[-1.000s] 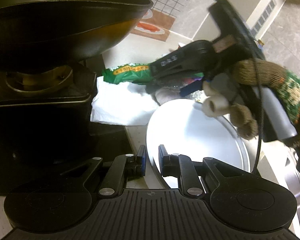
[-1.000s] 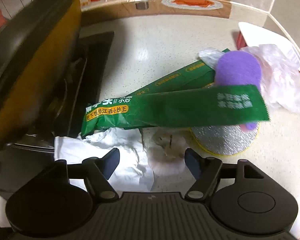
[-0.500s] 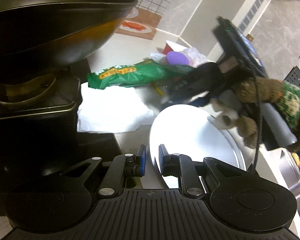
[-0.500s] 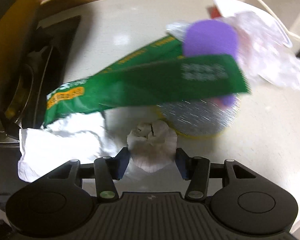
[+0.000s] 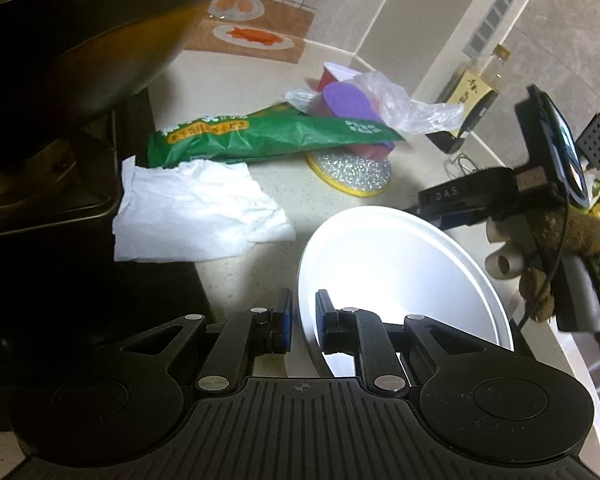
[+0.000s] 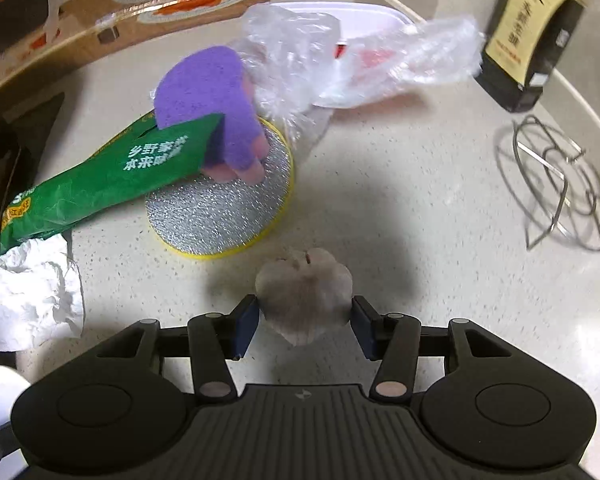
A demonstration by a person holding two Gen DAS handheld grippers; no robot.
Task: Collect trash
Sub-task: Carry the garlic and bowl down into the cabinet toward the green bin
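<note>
Garlic bulb [image 6: 305, 300], papery, pale, lobed, between right gripper [image 6: 305, 322] fingers [image 6: 247, 320]

One green wrapper [image 5: 268, 138], one crumpled white tissue [image 5: 196, 216], one white plate [image 5: 400, 276], one garlic bulb [image 6: 306, 294], one silver scouring pad [image 6: 220, 212], one clear plastic bag [image 6: 300, 56], one wire rack [image 6: 560, 184].

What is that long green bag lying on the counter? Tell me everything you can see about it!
The green bag is a long, crinkly plastic food wrapper, flattened and looking empty. It has white writing near one end and a yellow-orange label near the other. It lies on the pale counter. One end rests on the round silver scrubber, partly covering the purple sponge; the other end overlaps the crumpled white paper towel beside the stove. No fingers touch it.
</note>
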